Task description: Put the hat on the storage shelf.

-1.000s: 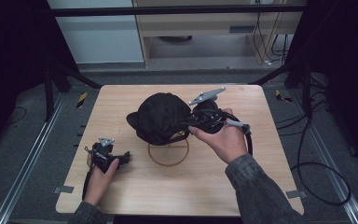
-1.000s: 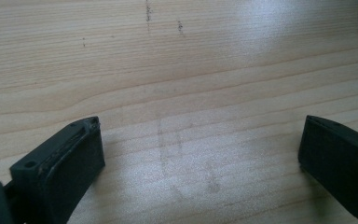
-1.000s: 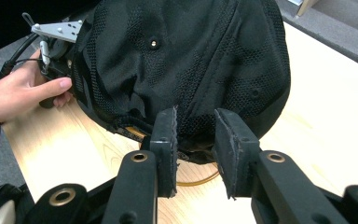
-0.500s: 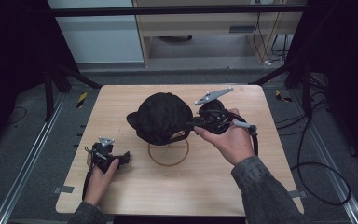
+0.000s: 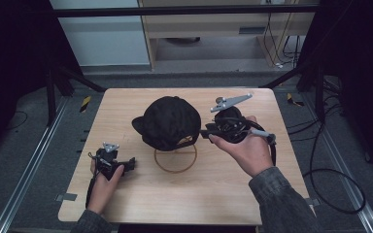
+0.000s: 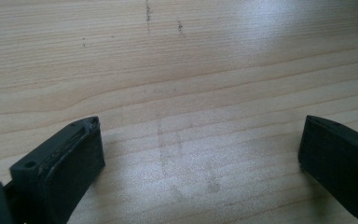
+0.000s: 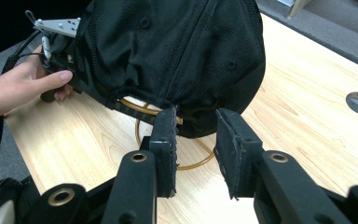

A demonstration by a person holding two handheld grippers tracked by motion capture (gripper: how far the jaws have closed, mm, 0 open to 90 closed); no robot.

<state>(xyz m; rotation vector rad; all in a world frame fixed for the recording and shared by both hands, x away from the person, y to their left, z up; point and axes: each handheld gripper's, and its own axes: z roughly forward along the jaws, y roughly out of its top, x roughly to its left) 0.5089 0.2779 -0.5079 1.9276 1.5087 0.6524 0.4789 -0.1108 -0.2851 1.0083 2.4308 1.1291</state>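
Black mesh-backed fabric cap (image 5: pixel 170 121) perched on a gold wire stand with a ring base (image 5: pixel 176 158), mid-way across the pale wooden table (image 5: pixel 213 194). Right gripper (image 7: pixel 196 125) level at the cap's rear edge, jaws parted by a narrow gap, one tip apparently brushing the fabric, though contact hard to judge. Nothing pinched between them. Left gripper (image 6: pixel 200 154) low over bare wood near the table's front-left, jaws spread wide, well apart from the cap.

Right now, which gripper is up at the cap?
The right gripper, at the black cap's rear edge on the wire stand; its jaws are slightly apart there. The left gripper rests wide open on bare table, apart from the cap.
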